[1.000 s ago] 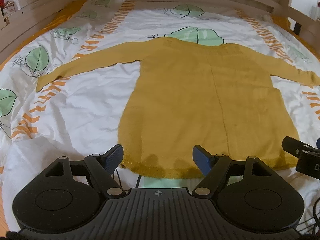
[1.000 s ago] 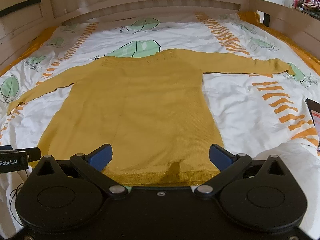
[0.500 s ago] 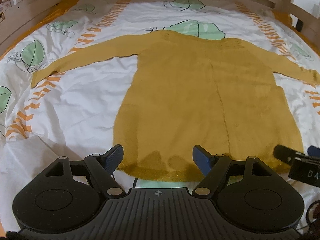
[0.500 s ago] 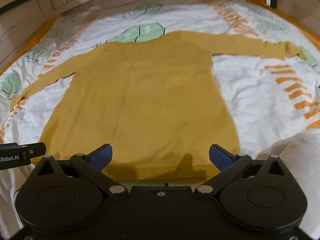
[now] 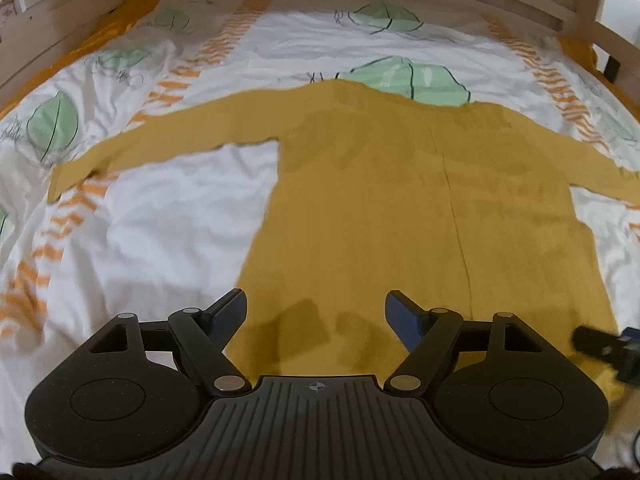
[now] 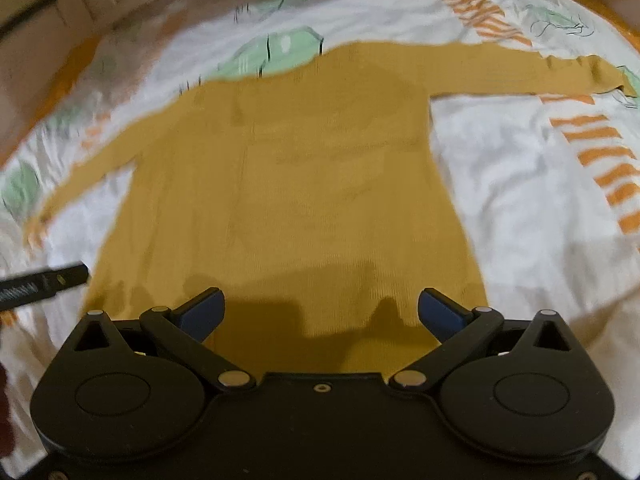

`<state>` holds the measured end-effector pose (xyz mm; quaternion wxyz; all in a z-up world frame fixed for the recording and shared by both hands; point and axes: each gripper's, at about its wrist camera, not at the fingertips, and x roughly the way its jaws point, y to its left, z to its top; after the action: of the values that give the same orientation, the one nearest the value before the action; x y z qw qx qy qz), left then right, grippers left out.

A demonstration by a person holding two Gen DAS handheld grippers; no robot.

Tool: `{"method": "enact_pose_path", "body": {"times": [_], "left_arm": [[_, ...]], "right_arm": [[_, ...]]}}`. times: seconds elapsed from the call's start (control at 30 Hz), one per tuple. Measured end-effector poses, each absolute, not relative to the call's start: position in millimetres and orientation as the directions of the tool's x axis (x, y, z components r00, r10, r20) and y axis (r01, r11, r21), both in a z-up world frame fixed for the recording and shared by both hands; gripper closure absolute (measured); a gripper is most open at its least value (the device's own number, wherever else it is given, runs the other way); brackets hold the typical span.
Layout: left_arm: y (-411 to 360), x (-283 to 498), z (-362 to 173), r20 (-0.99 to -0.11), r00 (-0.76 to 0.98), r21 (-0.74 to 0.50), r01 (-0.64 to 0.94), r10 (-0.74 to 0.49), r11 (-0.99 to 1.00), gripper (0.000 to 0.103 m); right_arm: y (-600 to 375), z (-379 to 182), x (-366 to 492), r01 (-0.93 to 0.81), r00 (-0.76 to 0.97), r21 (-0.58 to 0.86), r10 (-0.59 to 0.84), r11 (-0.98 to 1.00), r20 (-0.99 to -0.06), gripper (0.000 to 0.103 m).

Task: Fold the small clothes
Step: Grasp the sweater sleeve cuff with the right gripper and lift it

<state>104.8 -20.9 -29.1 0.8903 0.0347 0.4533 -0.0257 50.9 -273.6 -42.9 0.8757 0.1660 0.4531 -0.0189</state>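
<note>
Bed [image 5: 168,216] w/ leaf-print sheet carries everything; wood rail runs behind it. Sweater [image 5: 400,216], mustard, lies flat mid-bed, neck toward the rail, both sleeves spread out sideways, hem nearest us.

Vs. a sec ago: we've pushed both grippers fwd over the sweater. Hem strip that showed in front of the fingers is now tucked under the gripper bodies in both views, and the sweater body fills more of each frame. Sweater itself hasn't shifted, no fold started.

Left gripper [image 5: 316,314] hovers over the sweater's left hem corner, fingers spread wide, holding nothing. Right gripper [image 6: 320,312] over the hem's right half, fingers likewise apart, empty; it also pokes in at the right edge of the left view. Can't tell if either touches the knit.

Our read: approach phase, task barely begun. Prob. next we go for a sleeve or a side edge to fold inward. Knit is limp, so it'll likely drag unless pinched well.
</note>
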Motion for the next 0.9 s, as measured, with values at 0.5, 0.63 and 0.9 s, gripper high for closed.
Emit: {"method": "enact_pose_path", "body": {"times": [0.5,0.63,0.9], "left_arm": [[-57,205,-57,-0.769,0.634,0.004,0.120,-0.073,0.993,0.028],[-67,229,-72,-0.769,0.637,0.014,0.111,-0.060,0.994,0.028],[-88,259,-104,-0.791,0.611,0.058,0.127,-0.032,0.990,0.028]], "right_arm": [[-412,-59,146,0.307,0.654,0.335,0.059,0.891,-0.754,0.001],[-473,-57,159,0.435,0.663,0.270,-0.102,0.859,-0.742,0.002],[-590,-54,164,0.628,0.629,0.245,-0.296,0.739,-0.719,0.018]]}}
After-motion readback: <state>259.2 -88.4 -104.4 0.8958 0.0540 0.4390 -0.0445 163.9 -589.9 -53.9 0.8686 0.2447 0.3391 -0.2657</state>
